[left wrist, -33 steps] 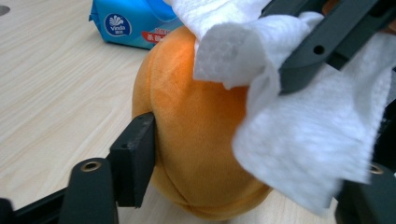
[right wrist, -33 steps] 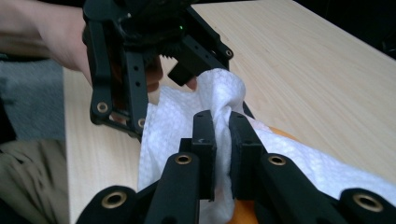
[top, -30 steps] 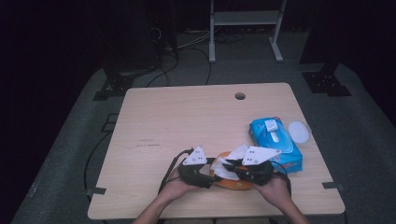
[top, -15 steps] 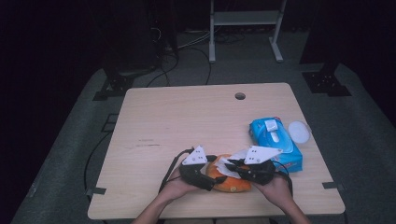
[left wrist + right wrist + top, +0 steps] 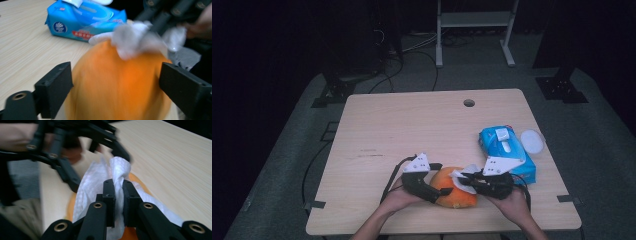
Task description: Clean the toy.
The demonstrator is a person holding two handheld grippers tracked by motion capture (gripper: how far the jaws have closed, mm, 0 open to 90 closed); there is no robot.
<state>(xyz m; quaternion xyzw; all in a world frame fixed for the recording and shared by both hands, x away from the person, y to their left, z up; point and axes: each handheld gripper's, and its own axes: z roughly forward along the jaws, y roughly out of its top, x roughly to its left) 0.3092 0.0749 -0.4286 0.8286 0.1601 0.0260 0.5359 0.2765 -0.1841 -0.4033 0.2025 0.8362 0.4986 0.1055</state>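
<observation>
The orange fruit [image 5: 455,190] is round, smooth-skinned and uniformly orange. It rests on the surface [image 5: 412,130] close to the near edge, between the two hands. A crumpled white wipe [image 5: 464,176] lies over the top of the fruit, on the side facing the right tongs.

Left tongs [image 5: 443,187]: the jaws have just been opening and now stand wide, one on each side of the fruit. In the left gripper view the fruit [image 5: 117,82] sits between the pads; whether they still touch the skin cannot be told.

Right tongs [image 5: 119,195]: the jaws are closed tight on the bunched wipe [image 5: 120,170], which rises above the pads and spreads out over the fruit [image 5: 133,178] beneath.

Relative to the fruit:
- A blue wipe pack [image 5: 507,150] lies just beyond the right hand, well clear of the fruit's far right side.
- A white round lid [image 5: 532,141] lies beside the pack, near the right edge of the surface.
- The far and left areas of the surface are bare wood, with a small round hole [image 5: 469,103] near the far edge.
- The near edge runs just behind the fruit.
</observation>
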